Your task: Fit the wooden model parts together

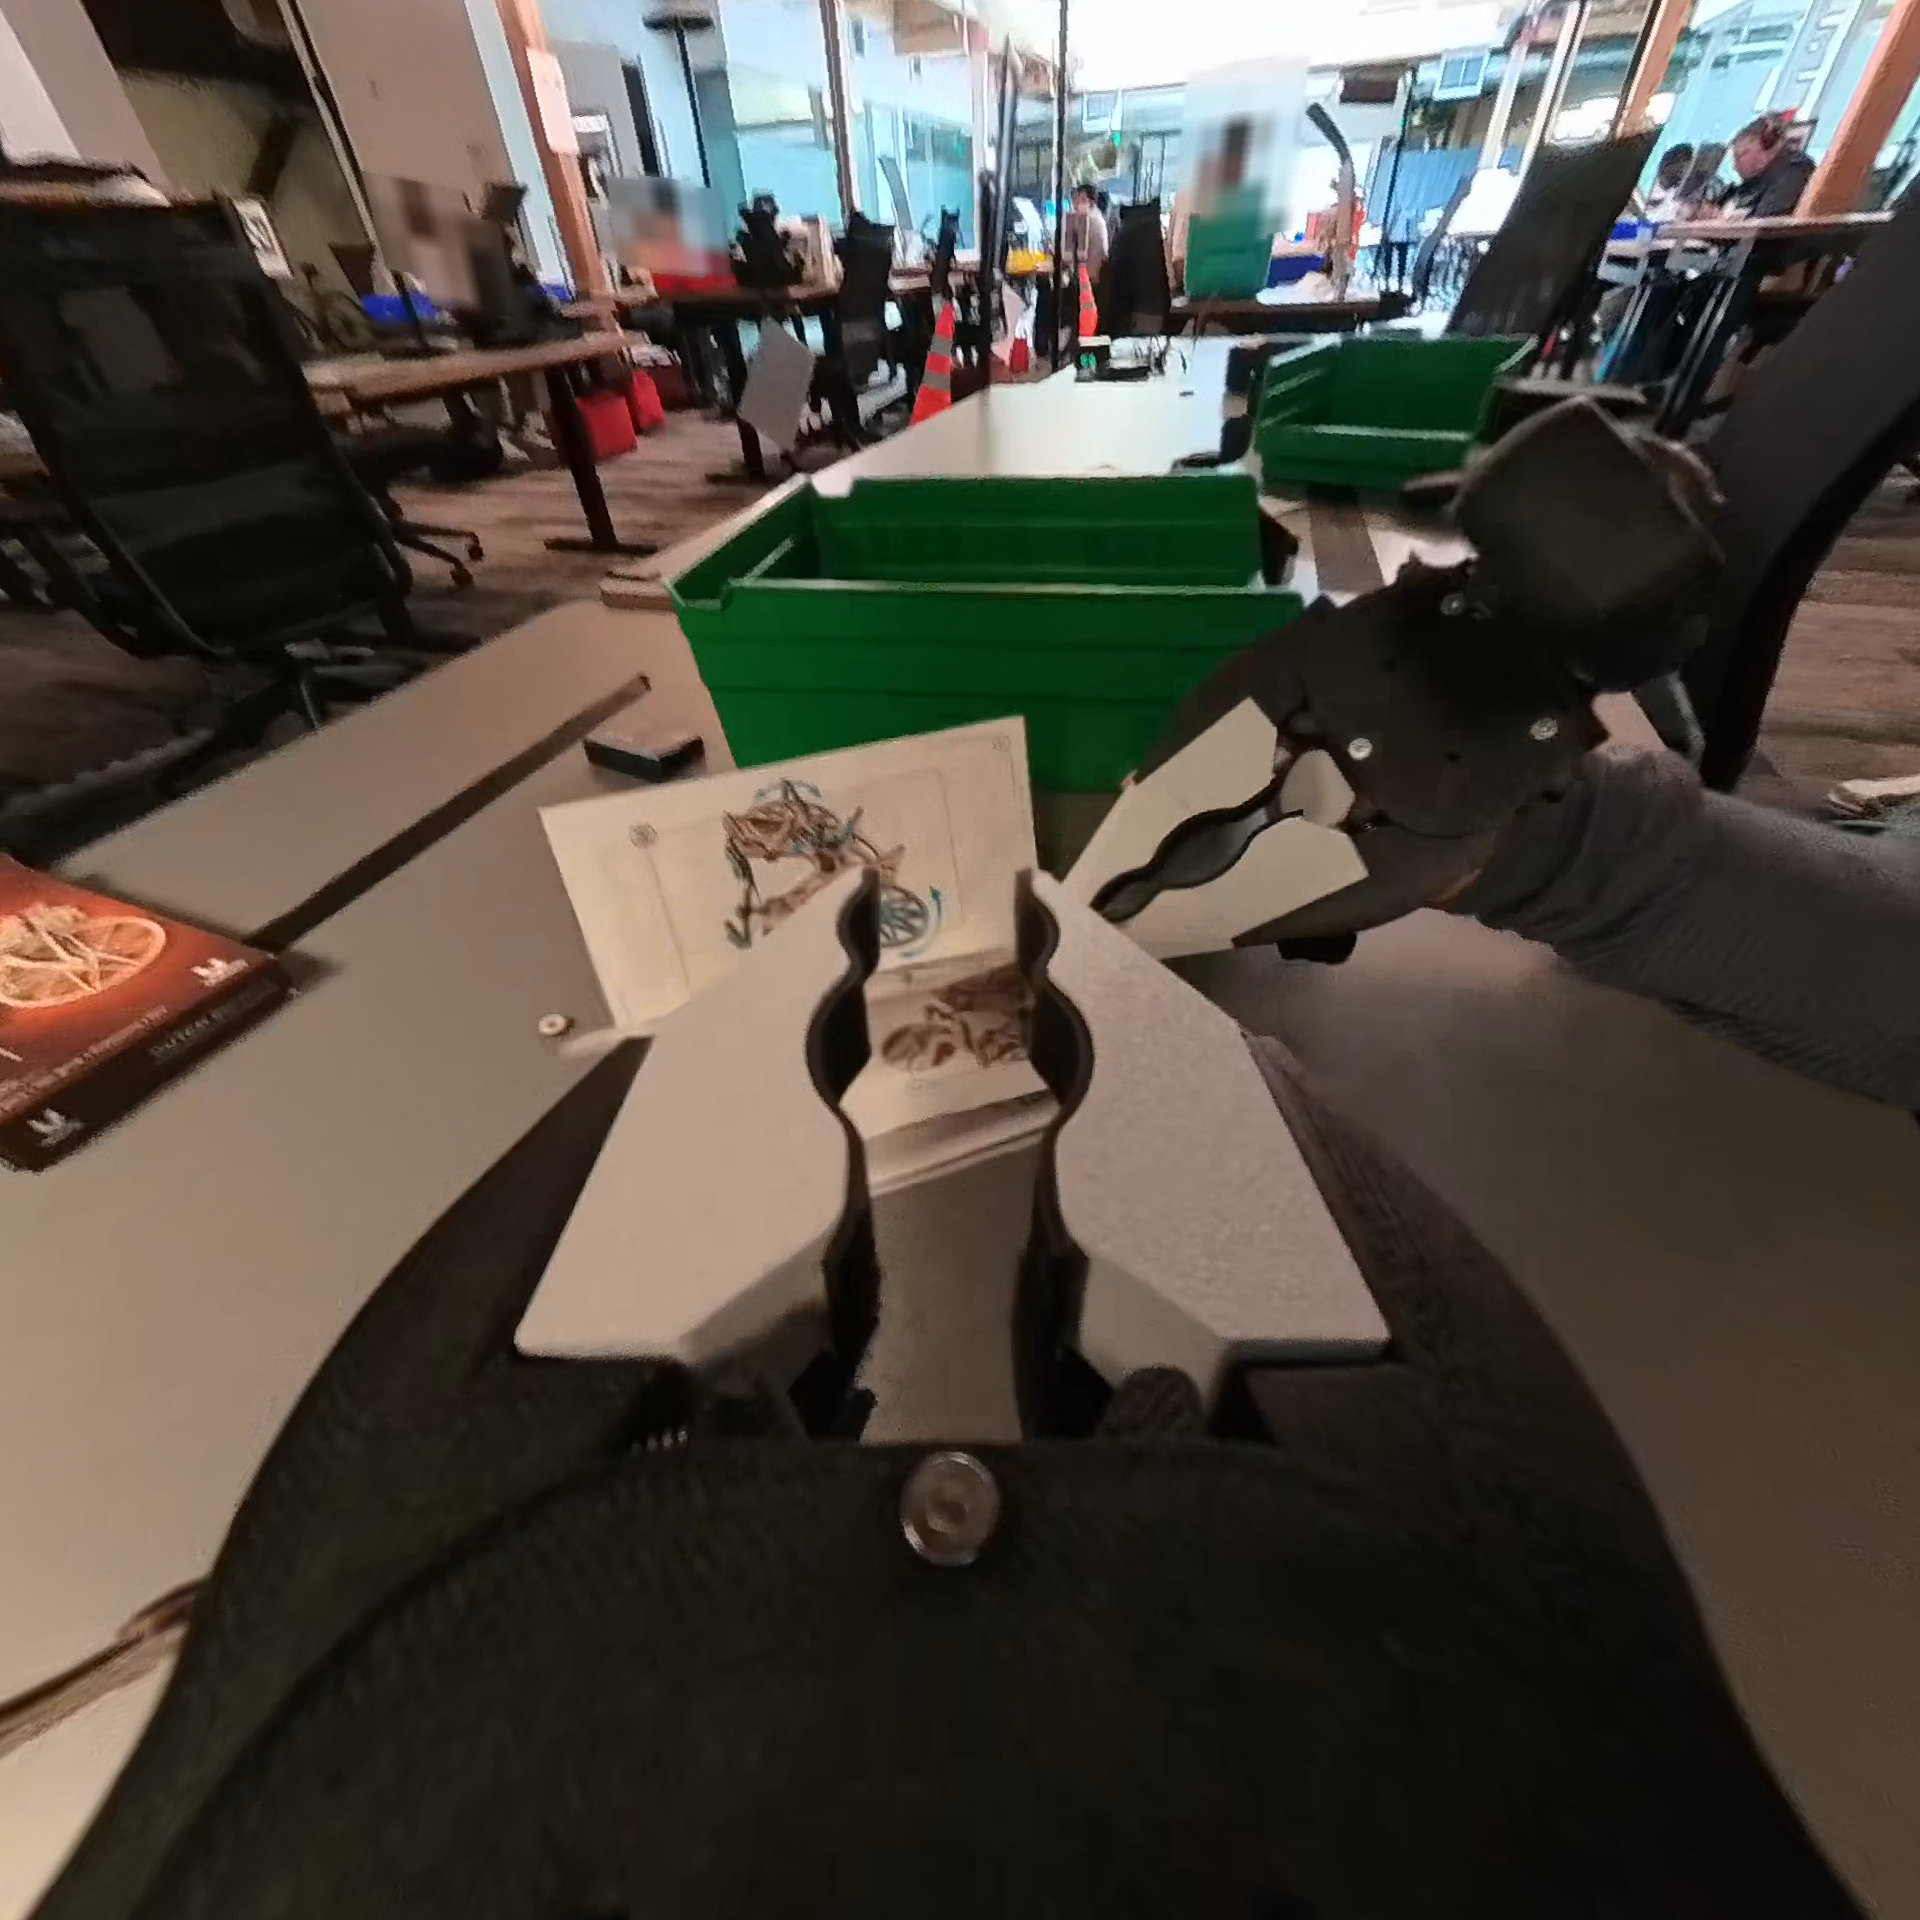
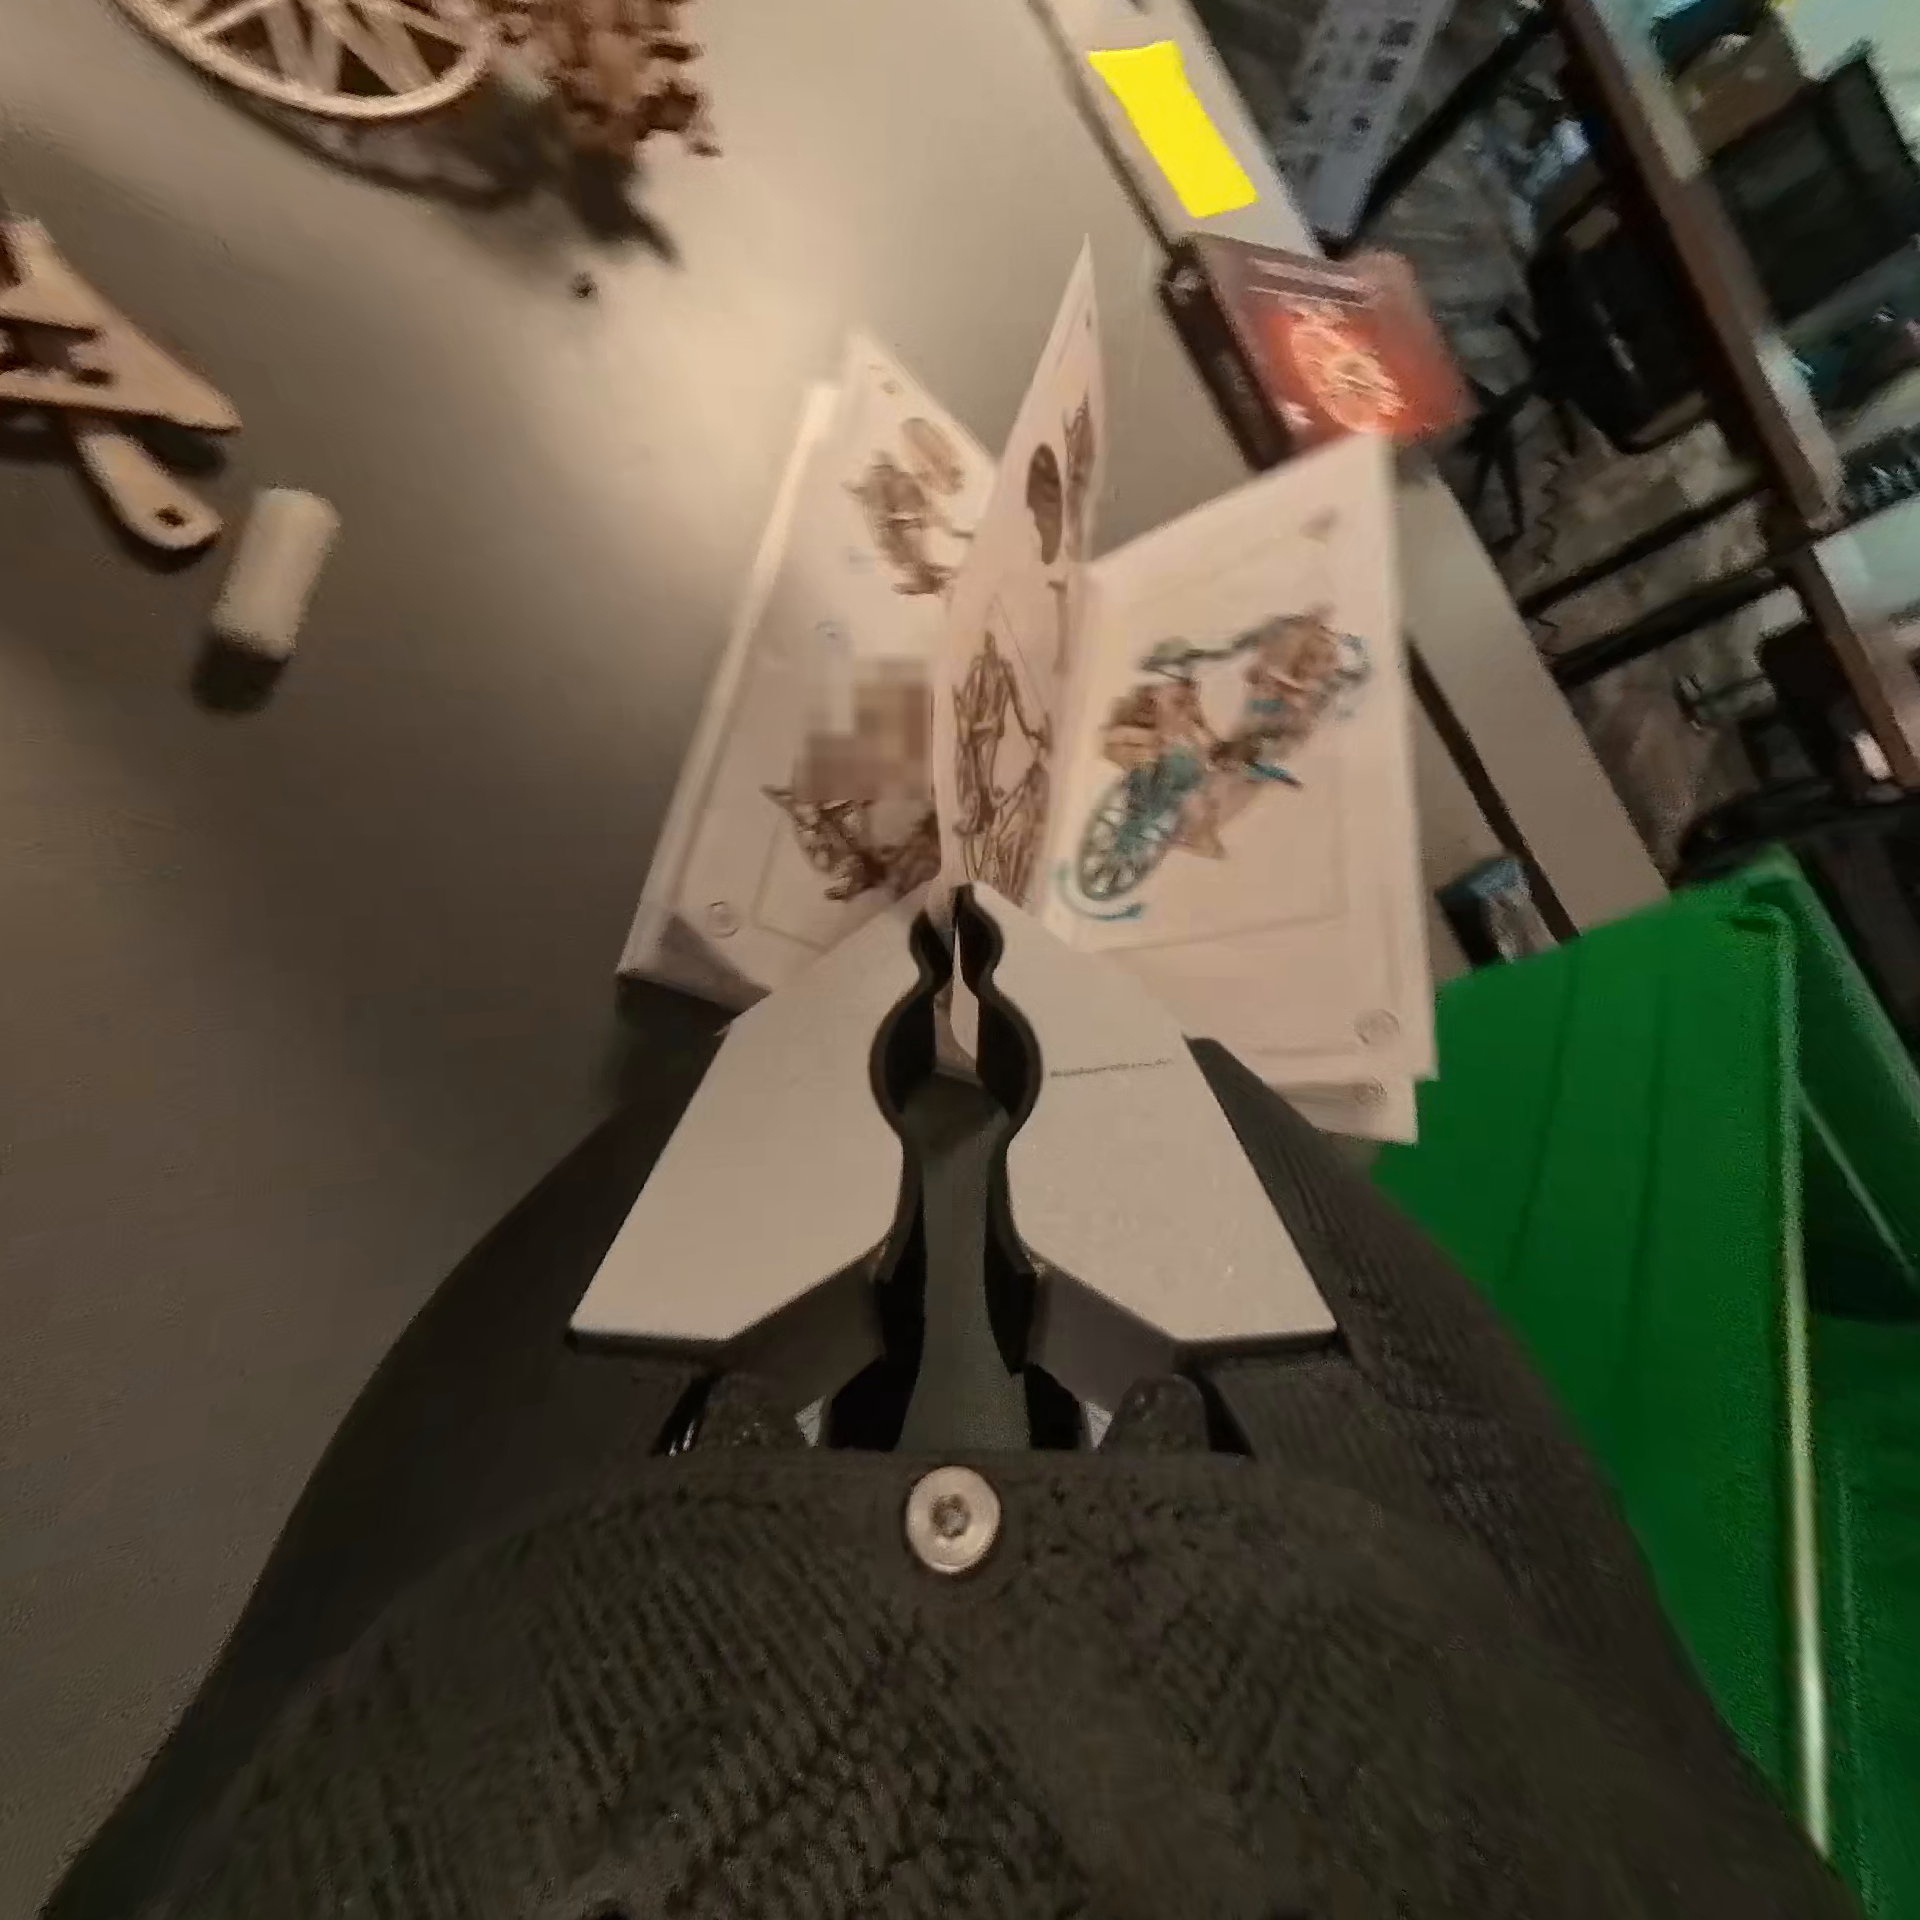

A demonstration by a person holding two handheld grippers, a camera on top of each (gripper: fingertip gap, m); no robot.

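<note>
Wooden model parts [image 2: 99,358]: two pieces; one booklet [image 2: 1226,727], right gripper [image 2: 964,914] pinching page.

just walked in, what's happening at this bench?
Nobody is assembling yet. The right gripper is shut on a page of the instruction booklet, lifting it to turn it. The left gripper hovers open over the booklet. The wooden wheel and other wooden parts lie untouched on the table.
</note>
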